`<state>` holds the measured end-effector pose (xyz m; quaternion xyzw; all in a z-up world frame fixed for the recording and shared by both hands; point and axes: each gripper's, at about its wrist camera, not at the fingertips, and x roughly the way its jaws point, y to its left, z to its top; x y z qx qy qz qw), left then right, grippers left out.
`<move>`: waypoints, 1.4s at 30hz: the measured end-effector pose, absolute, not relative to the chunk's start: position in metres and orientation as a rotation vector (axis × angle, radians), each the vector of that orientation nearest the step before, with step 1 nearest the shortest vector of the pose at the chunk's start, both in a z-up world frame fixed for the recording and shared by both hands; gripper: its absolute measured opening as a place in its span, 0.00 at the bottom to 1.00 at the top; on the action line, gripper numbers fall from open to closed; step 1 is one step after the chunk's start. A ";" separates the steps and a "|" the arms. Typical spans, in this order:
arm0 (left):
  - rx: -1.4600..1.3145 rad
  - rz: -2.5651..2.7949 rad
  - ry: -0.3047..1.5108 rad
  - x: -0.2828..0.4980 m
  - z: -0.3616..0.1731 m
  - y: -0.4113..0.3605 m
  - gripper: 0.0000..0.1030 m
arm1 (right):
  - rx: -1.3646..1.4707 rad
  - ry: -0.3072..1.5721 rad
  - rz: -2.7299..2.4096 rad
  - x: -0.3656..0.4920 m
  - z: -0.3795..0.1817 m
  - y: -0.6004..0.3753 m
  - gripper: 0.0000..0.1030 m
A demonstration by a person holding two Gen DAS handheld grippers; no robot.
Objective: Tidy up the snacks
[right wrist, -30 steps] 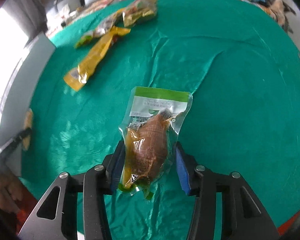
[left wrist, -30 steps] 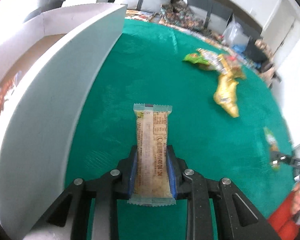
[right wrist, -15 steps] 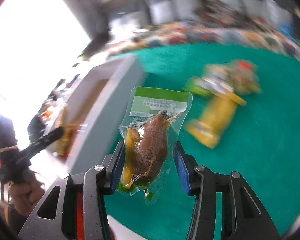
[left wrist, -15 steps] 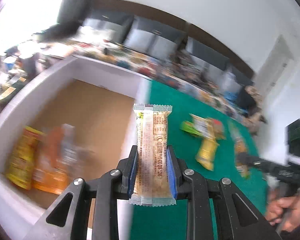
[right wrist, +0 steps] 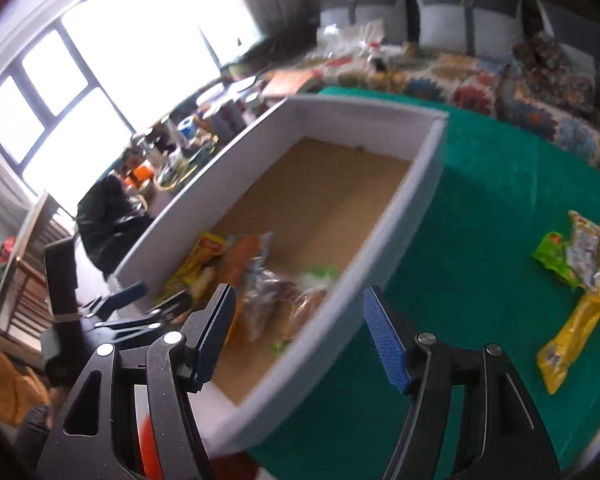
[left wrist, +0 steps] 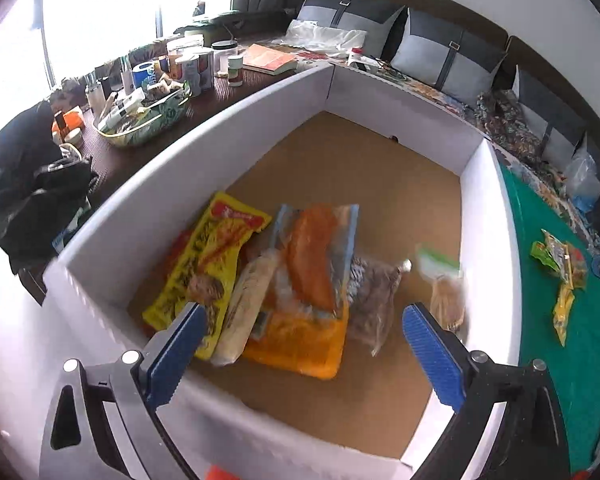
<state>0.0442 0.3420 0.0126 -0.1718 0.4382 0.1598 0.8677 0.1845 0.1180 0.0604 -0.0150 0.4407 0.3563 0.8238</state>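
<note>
Green-cloth surface [right wrist: 480, 240] with white box [left wrist: 486, 240] at its edge. Left gripper [left wrist: 304, 348] and right gripper [right wrist: 300, 332] gape wide, empty, above the box. Snacks [left wrist: 300, 292] piled inside for sorting; 3-ish packets [right wrist: 576, 276] lie outside on cloth.

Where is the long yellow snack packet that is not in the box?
In the right wrist view, the yellow packet lies on the green cloth, right of the box, just below the green packet.
</note>
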 end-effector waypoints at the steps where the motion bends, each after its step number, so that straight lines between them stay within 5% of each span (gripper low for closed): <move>1: -0.359 0.329 0.912 0.042 0.016 0.336 0.95 | -0.040 0.904 0.727 0.183 0.057 0.101 0.69; 13: -0.244 -0.093 0.776 0.057 0.071 0.148 1.00 | -0.225 0.909 0.084 0.166 -0.074 -0.186 0.71; 20: -0.027 -0.221 0.975 0.110 -0.009 0.015 1.00 | -0.021 0.888 -0.074 0.142 -0.087 -0.316 0.72; 25: 0.036 -0.157 1.043 0.150 -0.054 -0.013 1.00 | 0.020 0.898 -0.086 0.145 -0.085 -0.322 0.82; 42: 0.024 -0.085 0.949 0.183 -0.087 0.001 1.00 | 0.025 0.898 -0.083 0.144 -0.085 -0.320 0.84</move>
